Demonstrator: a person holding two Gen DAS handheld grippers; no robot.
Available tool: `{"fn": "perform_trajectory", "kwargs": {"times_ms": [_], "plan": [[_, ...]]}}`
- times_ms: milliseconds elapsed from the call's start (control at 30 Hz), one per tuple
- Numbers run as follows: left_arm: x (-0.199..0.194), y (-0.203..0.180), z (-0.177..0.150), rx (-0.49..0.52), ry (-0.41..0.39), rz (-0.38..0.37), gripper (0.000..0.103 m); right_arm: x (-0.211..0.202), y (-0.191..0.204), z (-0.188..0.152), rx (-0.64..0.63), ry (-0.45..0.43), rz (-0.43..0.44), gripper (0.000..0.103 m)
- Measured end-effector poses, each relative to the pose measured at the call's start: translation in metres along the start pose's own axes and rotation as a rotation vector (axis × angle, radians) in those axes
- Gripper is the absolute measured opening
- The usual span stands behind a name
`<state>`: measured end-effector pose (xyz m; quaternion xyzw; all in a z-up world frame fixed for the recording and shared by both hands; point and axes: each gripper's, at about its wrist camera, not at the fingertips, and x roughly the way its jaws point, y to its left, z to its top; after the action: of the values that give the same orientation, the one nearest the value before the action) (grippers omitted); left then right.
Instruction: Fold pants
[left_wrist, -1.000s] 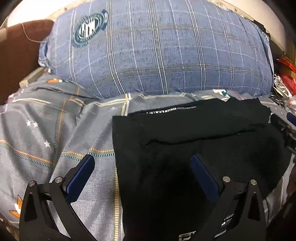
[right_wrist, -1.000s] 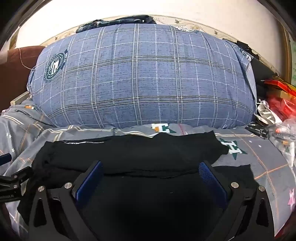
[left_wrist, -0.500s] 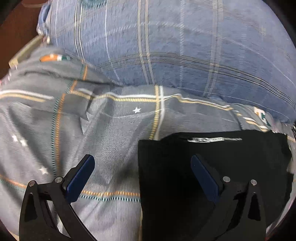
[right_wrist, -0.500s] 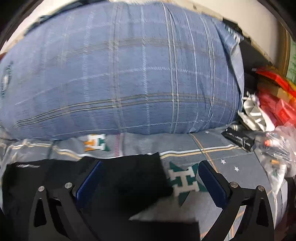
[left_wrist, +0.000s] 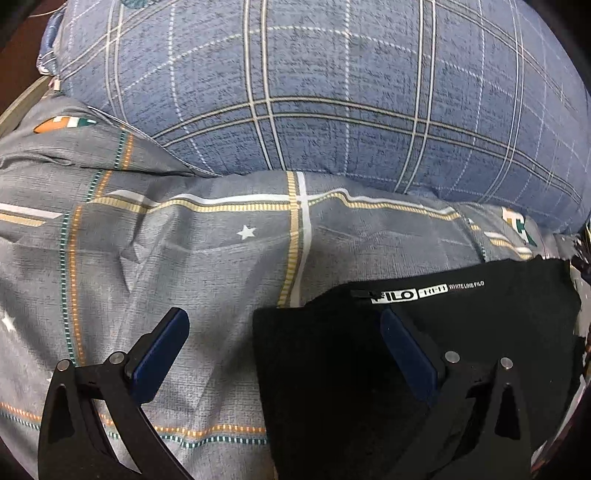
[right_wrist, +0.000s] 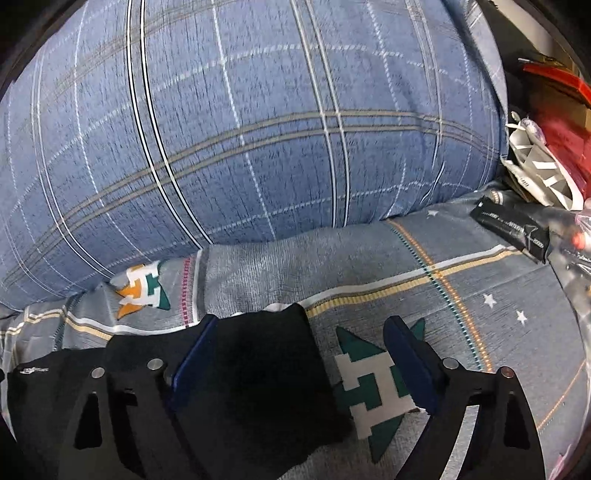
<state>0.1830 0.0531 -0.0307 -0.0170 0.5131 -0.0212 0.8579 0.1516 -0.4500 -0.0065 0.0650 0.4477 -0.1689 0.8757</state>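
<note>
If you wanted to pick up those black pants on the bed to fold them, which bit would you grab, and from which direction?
Probably the two end corners. The black pants lie flat on the grey bedsheet, so coming down from above at the edges suits them. The left gripper straddles the left edge with its jaws open; the right gripper straddles the protruding right corner, its jaws closing around it, not yet pinching.

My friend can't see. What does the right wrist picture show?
The right gripper, jaws closing, straddles a corner of black pants on a grey patterned bedsheet. A big blue plaid pillow fills the background.
</note>
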Motion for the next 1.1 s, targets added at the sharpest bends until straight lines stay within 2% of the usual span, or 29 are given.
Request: {"fn": "perform_trajectory", "kwargs": {"times_ms": [67,167,267,300,333,367,400,467,533,567,633,700,767,867,933,1000,1100], "plan": [[0.005,-0.001,0.002,0.003,0.002,-0.022,0.103,0.01,0.002,0.002,-0.004,0.027,0.001,0.072],[0.012,-0.002,0.007,-0.005,-0.001,-0.069,0.101,0.024,-0.002,0.006,0.01,0.055,0.001,0.066],[0.02,-0.006,0.01,0.0,0.005,-0.121,0.086,0.034,-0.002,0.009,0.014,0.069,0.02,0.06],[0.024,-0.008,0.01,0.007,0.021,-0.133,0.076,0.038,0.0,0.008,0.008,0.079,0.03,0.057],[0.026,-0.01,0.009,0.028,0.035,-0.144,0.068,0.041,0.002,0.008,0.0,0.091,0.042,0.048],[0.028,-0.013,0.008,0.046,0.036,-0.137,0.064,0.042,0.005,0.008,-0.016,0.091,0.045,0.044],[0.028,-0.015,0.007,0.064,0.036,-0.14,0.054,0.043,0.011,0.007,-0.037,0.092,0.04,0.041],[0.027,-0.017,0.006,0.075,0.033,-0.164,0.046,0.042,0.015,0.007,-0.04,0.102,0.052,0.027],[0.021,-0.016,0.004,0.081,0.016,-0.173,0.032,0.039,0.016,0.007,-0.035,0.104,0.068,0.014],[0.019,-0.015,0.004,0.084,0.011,-0.178,0.029,0.036,0.017,0.005,-0.034,0.096,0.063,0.013],[0.013,-0.012,0.003,0.088,-0.002,-0.192,0.014,0.024,0.018,0.004,-0.018,0.068,0.056,0.012],[0.008,-0.008,0.003,0.083,0.016,-0.262,0.002,0.007,0.015,0.001,0.019,0.025,0.07,0.011],[0.001,-0.007,0.001,0.088,0.008,-0.281,0.002,-0.008,0.011,-0.001,0.052,-0.002,0.084,0.012],[-0.007,-0.01,-0.003,0.121,-0.023,-0.261,0.002,-0.016,0.01,-0.006,0.058,-0.024,0.088,0.012],[-0.008,-0.011,-0.004,0.126,-0.02,-0.286,0.002,-0.018,0.007,-0.009,0.073,-0.032,0.086,0.011],[-0.006,-0.012,-0.005,0.135,-0.016,-0.261,0.002,-0.019,0.004,-0.012,0.109,-0.042,0.102,0.011],[0.0,0.005,-0.001,0.081,0.017,-0.284,0.002,-0.028,0.005,-0.017,0.119,-0.081,0.102,0.011]]}}
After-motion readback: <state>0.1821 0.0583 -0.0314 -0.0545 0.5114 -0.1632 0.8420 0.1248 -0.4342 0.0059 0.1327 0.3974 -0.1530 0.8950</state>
